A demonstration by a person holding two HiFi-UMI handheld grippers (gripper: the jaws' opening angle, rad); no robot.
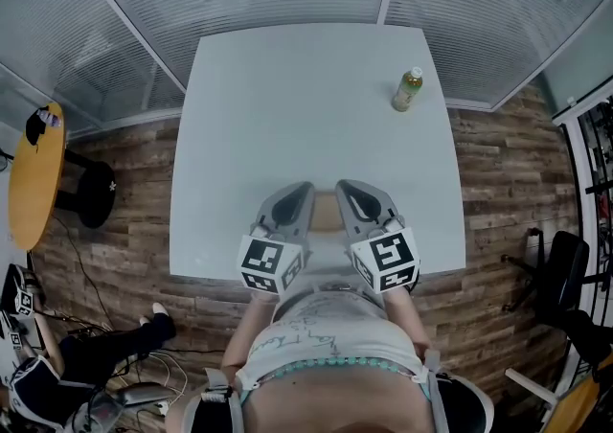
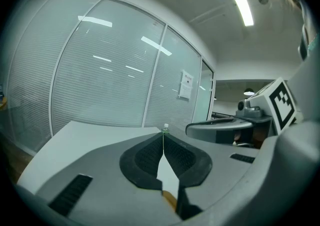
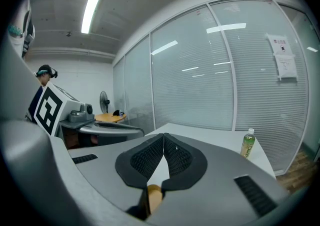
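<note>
We hold the left gripper (image 1: 306, 189) and right gripper (image 1: 344, 186) clenched empty at the table (image 1: 249, 115) edge, well apart from the bottle (image 1: 407, 90), which stands upright, cap up.

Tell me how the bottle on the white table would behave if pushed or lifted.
The bottle stands upright, tall and narrow, so a high push would likely tip it. Its round body would probably roll once down.

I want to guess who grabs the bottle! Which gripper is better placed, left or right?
Probably the right gripper: the bottle stands far right on the table, nearer it. The left gripper would have to reach across. Both grippers are shut and empty.
</note>
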